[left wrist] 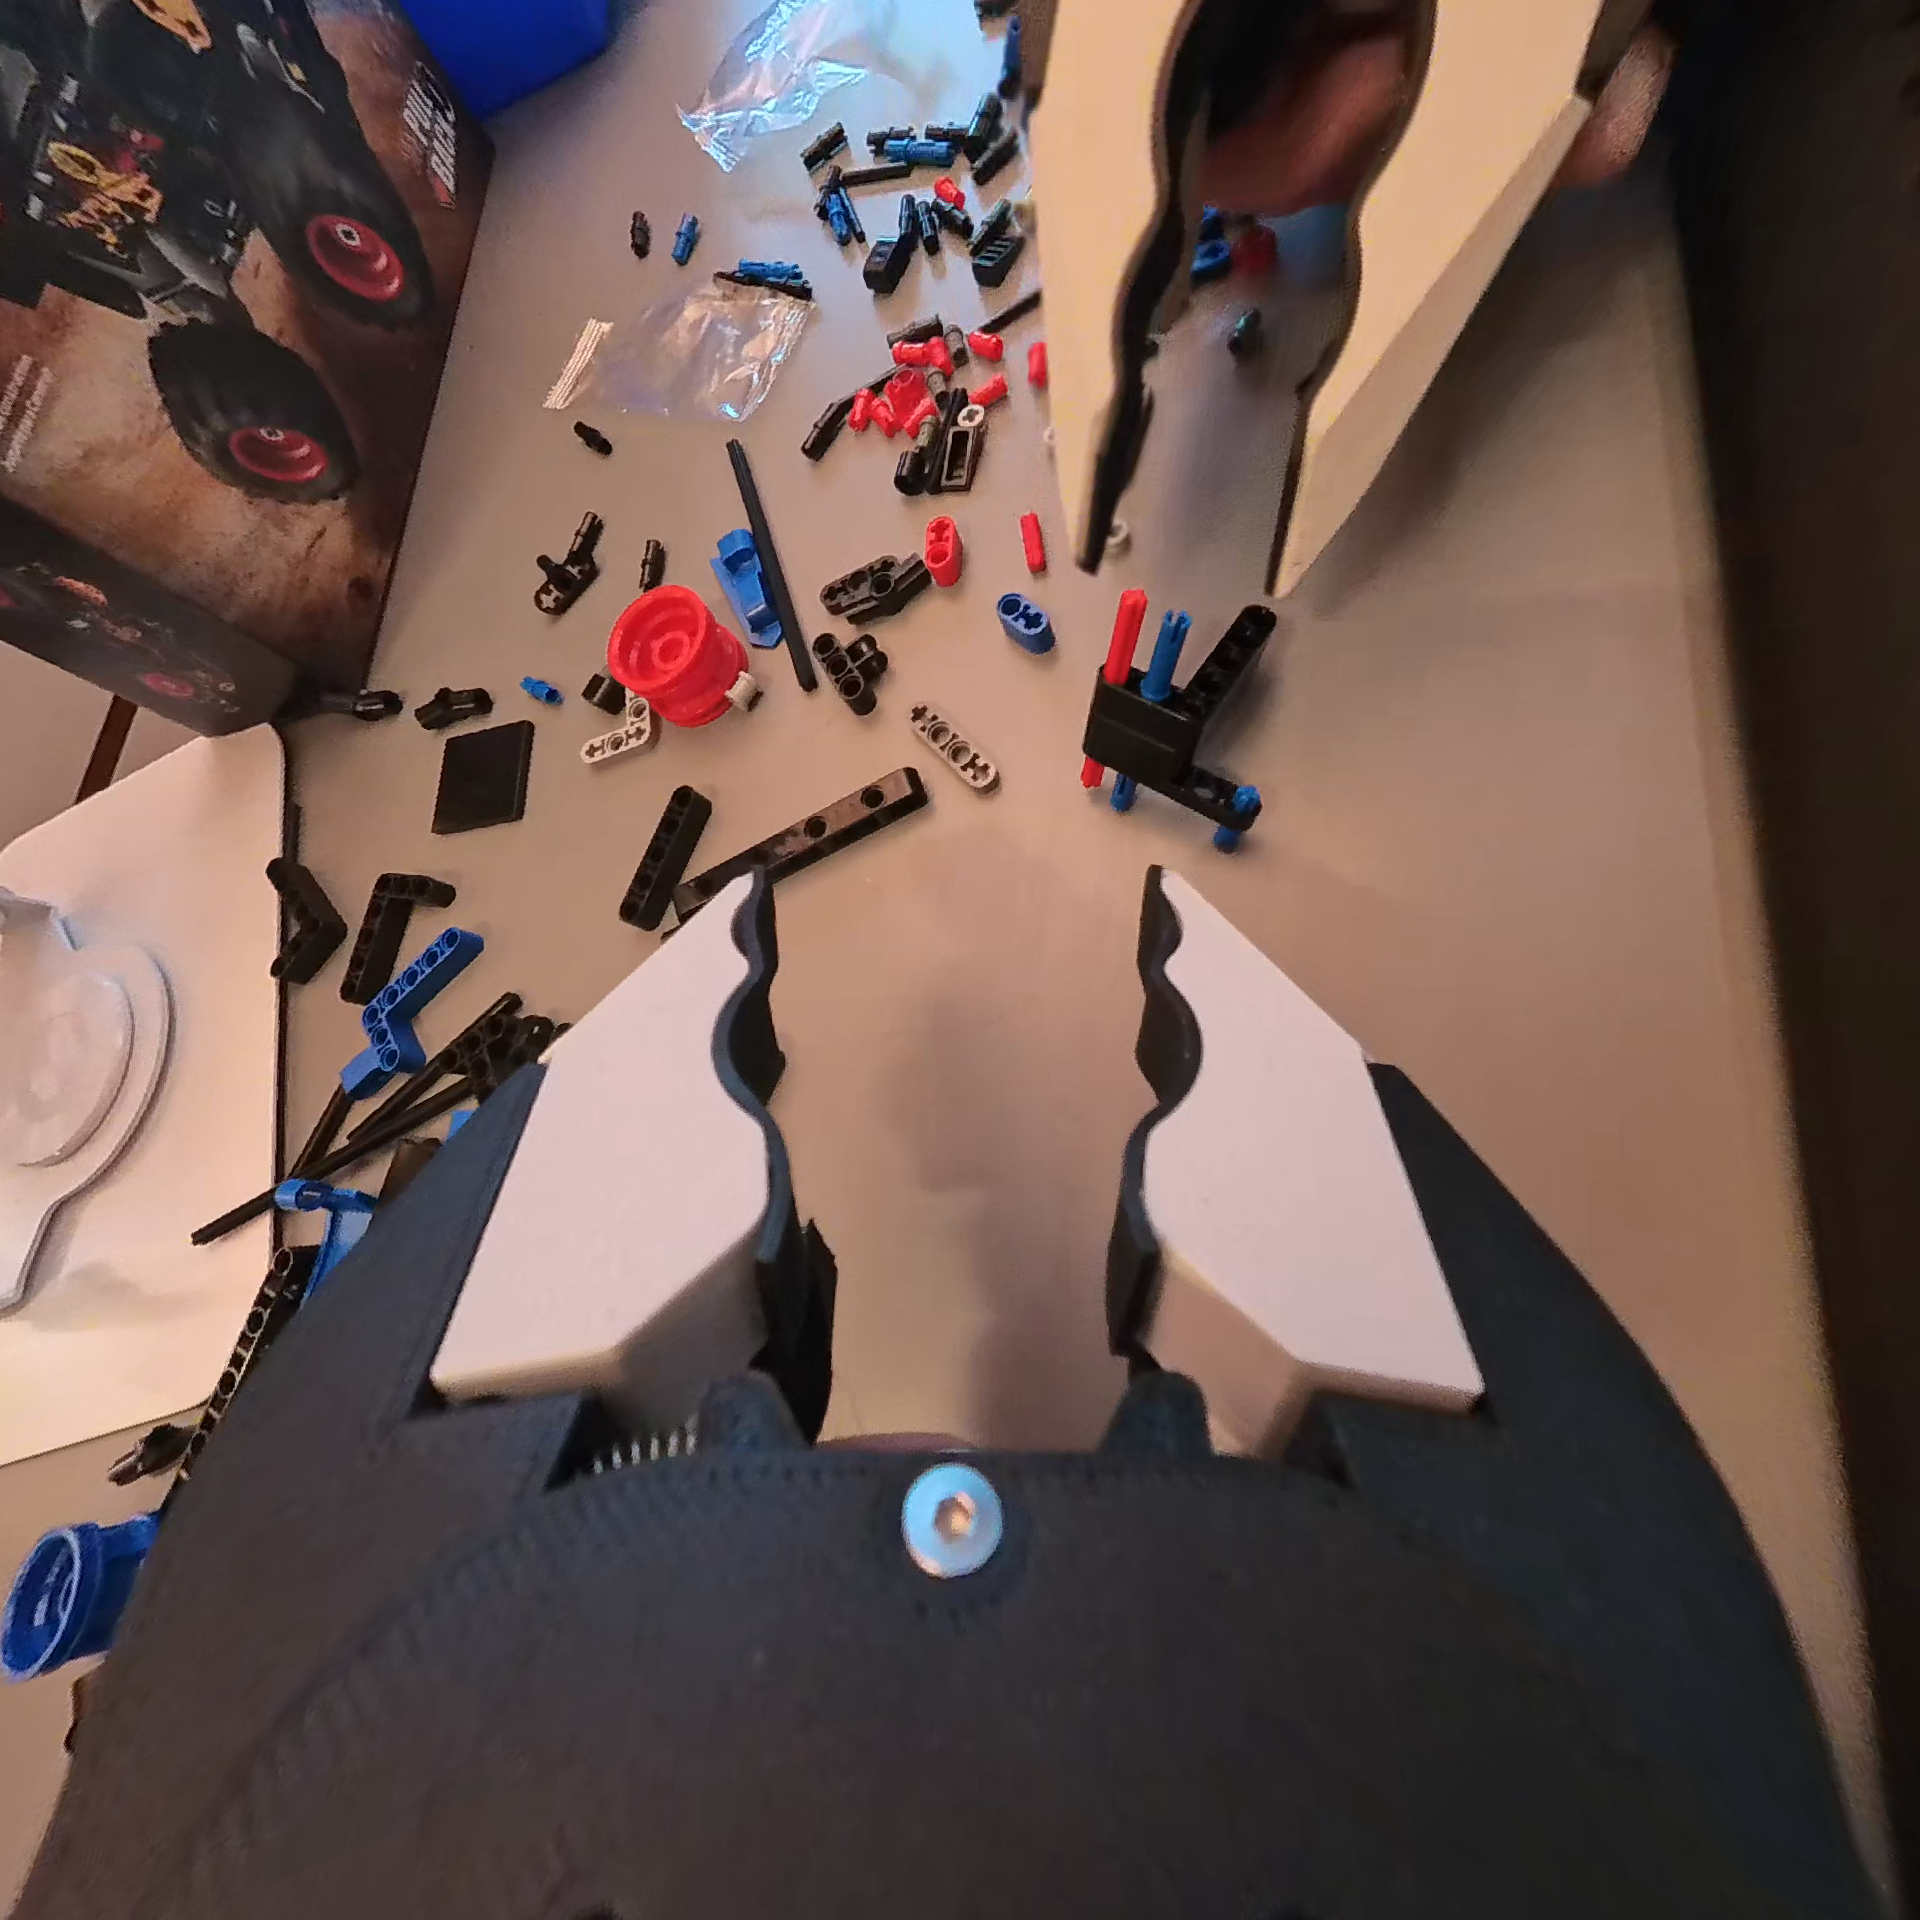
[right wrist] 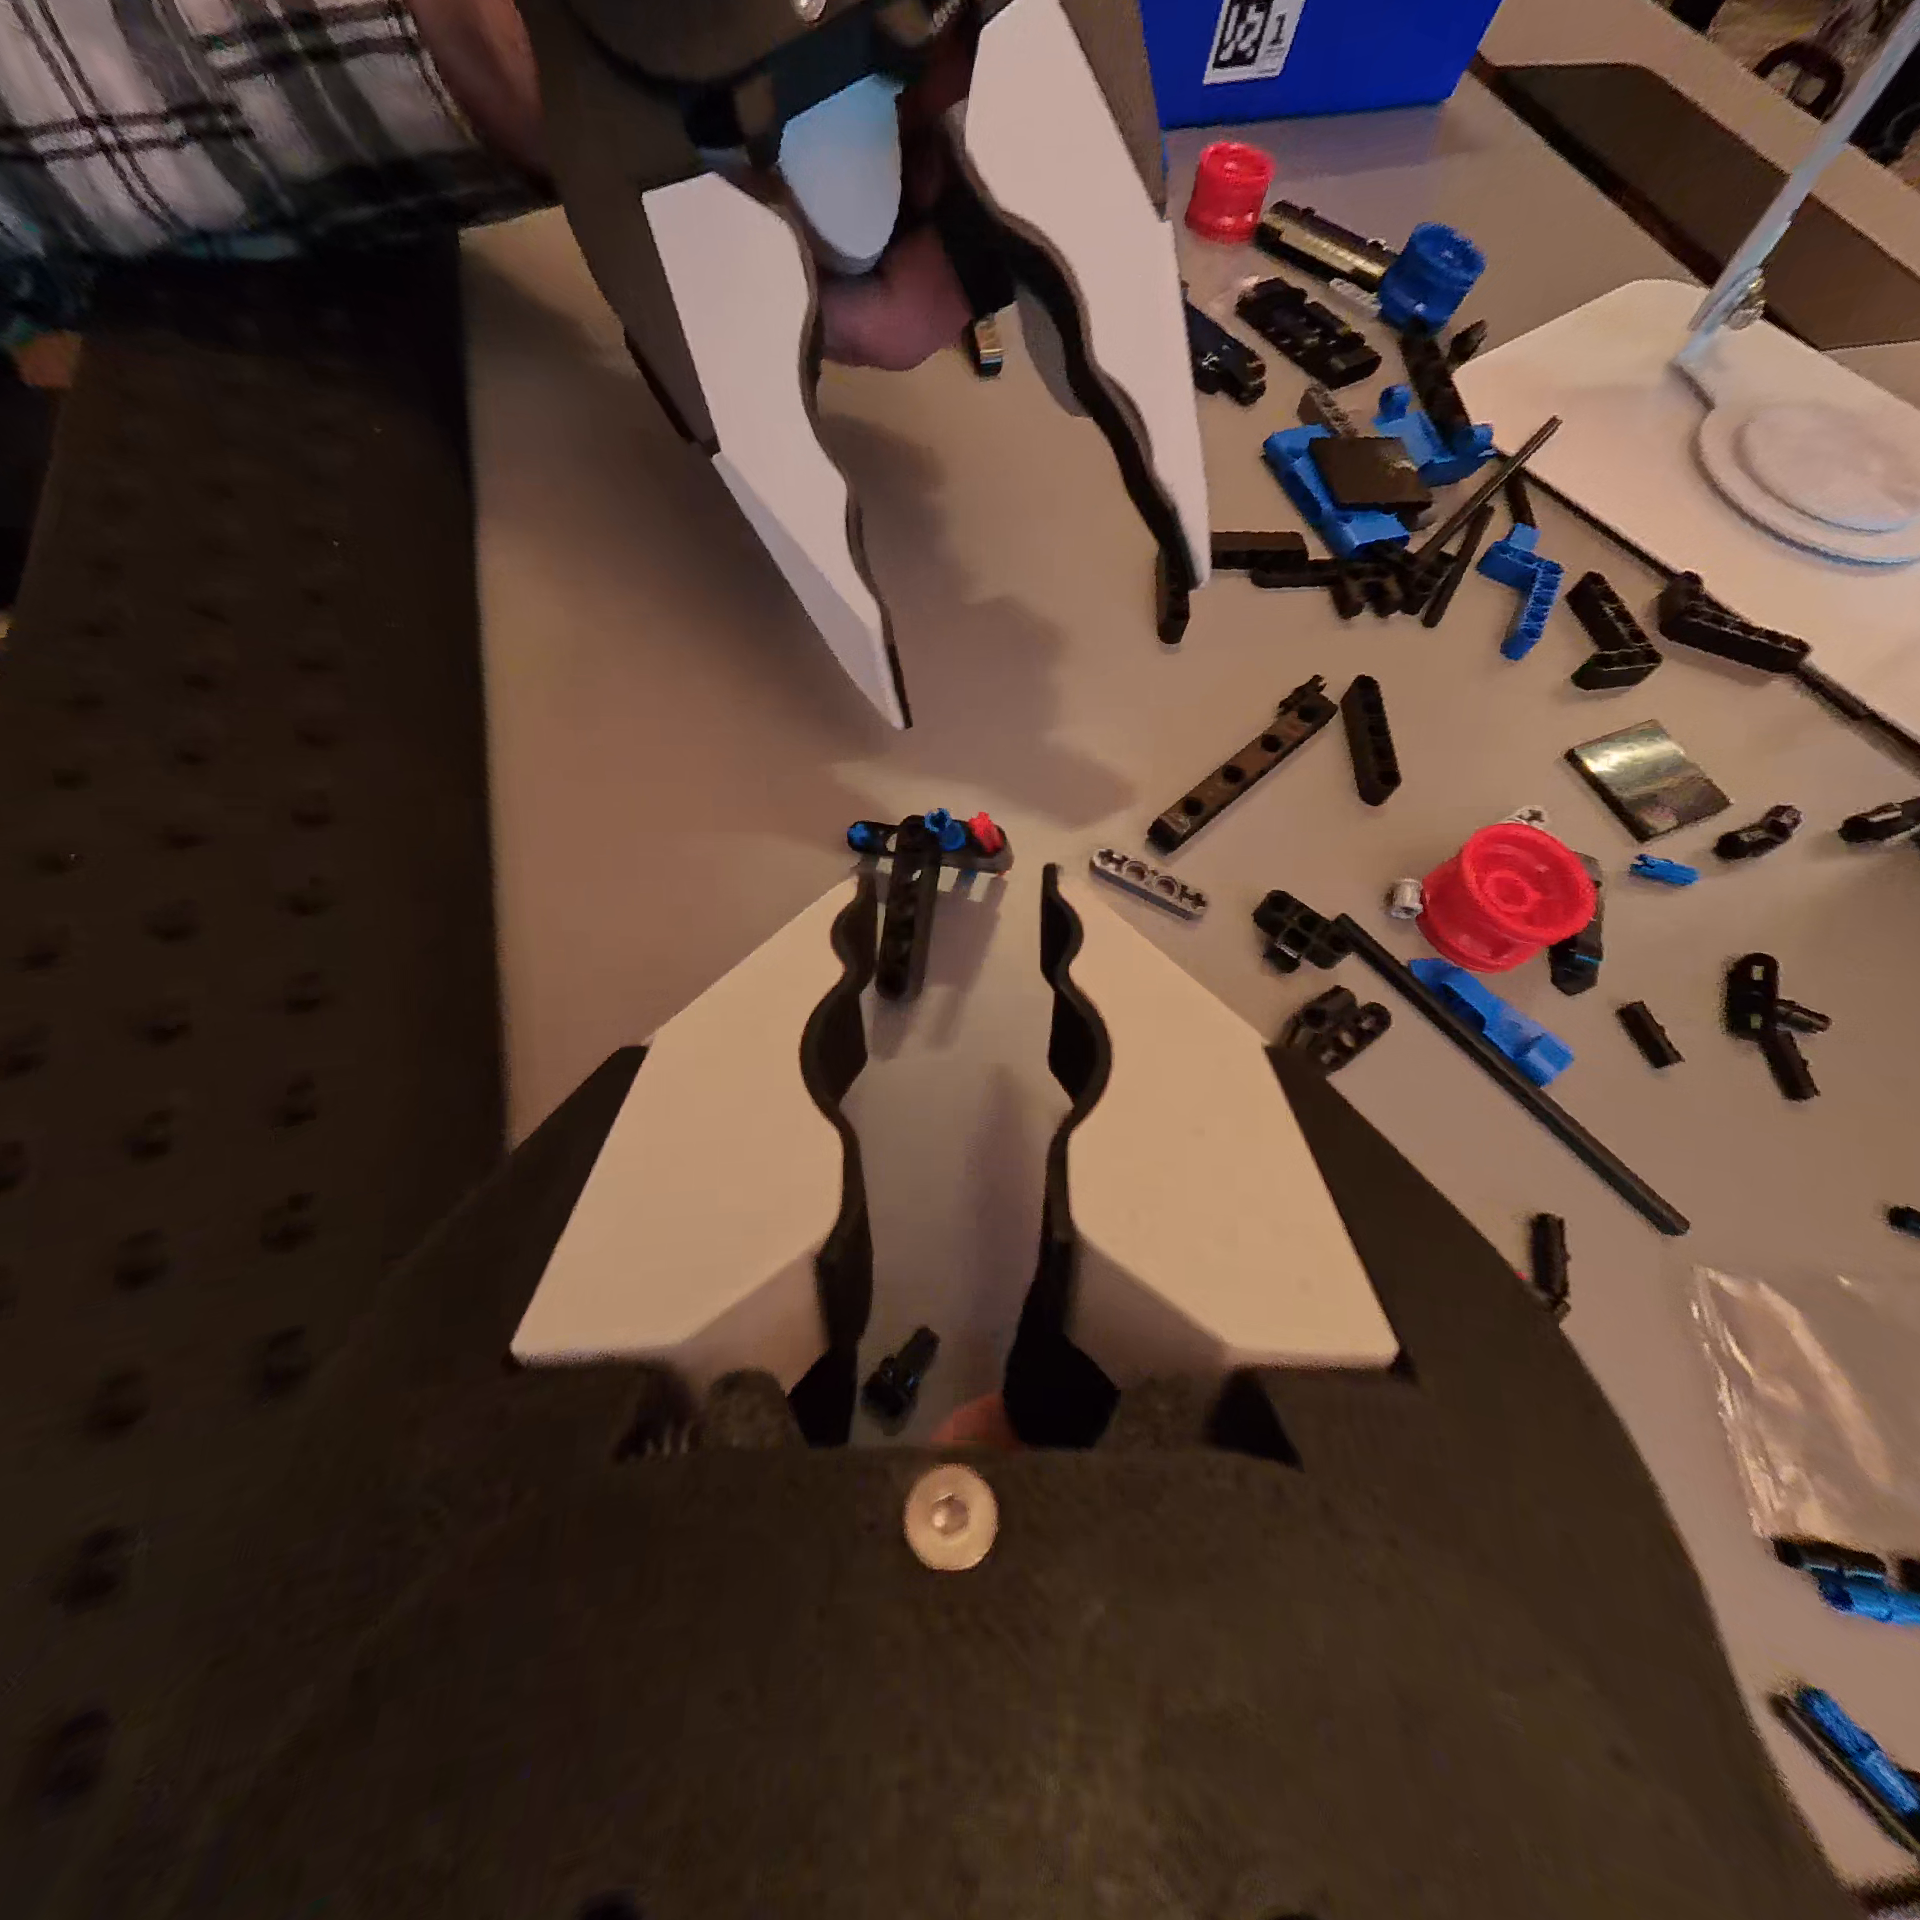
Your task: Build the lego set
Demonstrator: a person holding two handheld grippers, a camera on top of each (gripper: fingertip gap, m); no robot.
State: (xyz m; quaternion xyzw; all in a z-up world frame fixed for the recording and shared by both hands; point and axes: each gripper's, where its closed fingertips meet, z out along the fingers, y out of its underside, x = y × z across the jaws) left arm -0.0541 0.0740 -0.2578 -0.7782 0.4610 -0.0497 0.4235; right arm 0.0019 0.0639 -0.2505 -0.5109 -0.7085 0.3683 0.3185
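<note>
A small sub-assembly (left wrist: 1174, 717) of black beams with red and blue pins stands on the grey table (left wrist: 1455, 935). My left gripper (left wrist: 956, 883) is open and empty, a little short of the sub-assembly and to its left. My right gripper (left wrist: 1190, 571) hangs open above the sub-assembly's far side. In the right wrist view the sub-assembly (right wrist: 920, 862) lies just past my right gripper (right wrist: 956, 878), its black beam reaching in beside the left fingertip, apart from the pads. The left gripper (right wrist: 1039, 649) shows open beyond it.
Loose black, red and blue pieces cover the table, with a red wheel hub (left wrist: 675, 655), a long black axle (left wrist: 769, 561), plastic bags (left wrist: 696, 353) and the set's box (left wrist: 208, 312). A white base plate (right wrist: 1621, 416) lies at one side, a dark perforated board (right wrist: 239, 935) at the other. Spacing between my two grippers at the tips: around 6 cm.
</note>
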